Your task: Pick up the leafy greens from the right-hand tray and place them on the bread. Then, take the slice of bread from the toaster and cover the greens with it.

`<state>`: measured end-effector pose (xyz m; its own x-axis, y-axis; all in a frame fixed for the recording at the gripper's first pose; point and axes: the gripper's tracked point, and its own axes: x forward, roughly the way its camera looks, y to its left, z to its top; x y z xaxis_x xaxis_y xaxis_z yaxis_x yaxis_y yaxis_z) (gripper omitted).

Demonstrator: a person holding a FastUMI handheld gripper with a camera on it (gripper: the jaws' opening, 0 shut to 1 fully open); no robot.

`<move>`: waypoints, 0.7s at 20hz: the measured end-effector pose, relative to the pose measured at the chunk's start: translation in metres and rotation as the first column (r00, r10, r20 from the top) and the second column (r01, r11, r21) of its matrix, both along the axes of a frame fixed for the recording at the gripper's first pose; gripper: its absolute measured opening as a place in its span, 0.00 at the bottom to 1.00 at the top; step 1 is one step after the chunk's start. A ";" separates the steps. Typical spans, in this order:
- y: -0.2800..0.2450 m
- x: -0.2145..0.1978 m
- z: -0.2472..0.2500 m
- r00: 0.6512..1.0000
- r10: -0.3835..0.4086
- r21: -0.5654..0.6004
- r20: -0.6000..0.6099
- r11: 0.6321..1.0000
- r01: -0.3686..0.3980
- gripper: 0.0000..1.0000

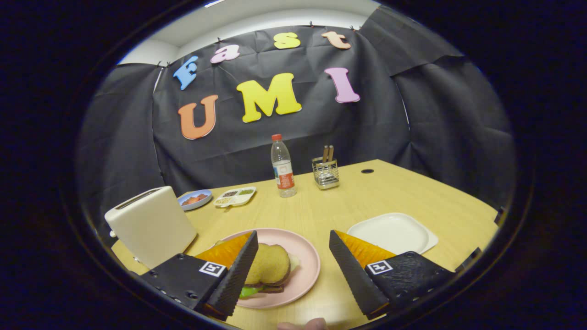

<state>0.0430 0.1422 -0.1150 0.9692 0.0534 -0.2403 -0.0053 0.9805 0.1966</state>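
Held wide and empty, the tool (291, 256) hangs over the plate (308, 270). Between its fingers the bread (268, 265) is seen lying on the greens (250, 291), covering them. Both trays, the white one (394, 233) included, look done with; a straight, slow withdrawal is judged best, leaving the stack untouched beside the toaster (151, 227) on the table (348, 201).

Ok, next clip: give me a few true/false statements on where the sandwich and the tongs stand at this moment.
1. The tongs are open, holding nothing. True.
2. A bread slice tops the greens on the pink plate. True.
3. The white tray holds greens. False: it is bare.
4. The bottle lies on its side. False: it stands upright.
5. The toaster stands beside the pink plate. True.
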 end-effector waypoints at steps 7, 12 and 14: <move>-0.029 -0.020 0.064 0.993 -0.004 -0.081 0.117 0.997 0.014 0.95; -0.053 -0.038 0.114 0.978 -0.038 -0.105 0.204 0.993 0.061 0.95; -0.054 -0.041 0.127 0.976 -0.039 -0.110 0.215 0.992 0.064 0.95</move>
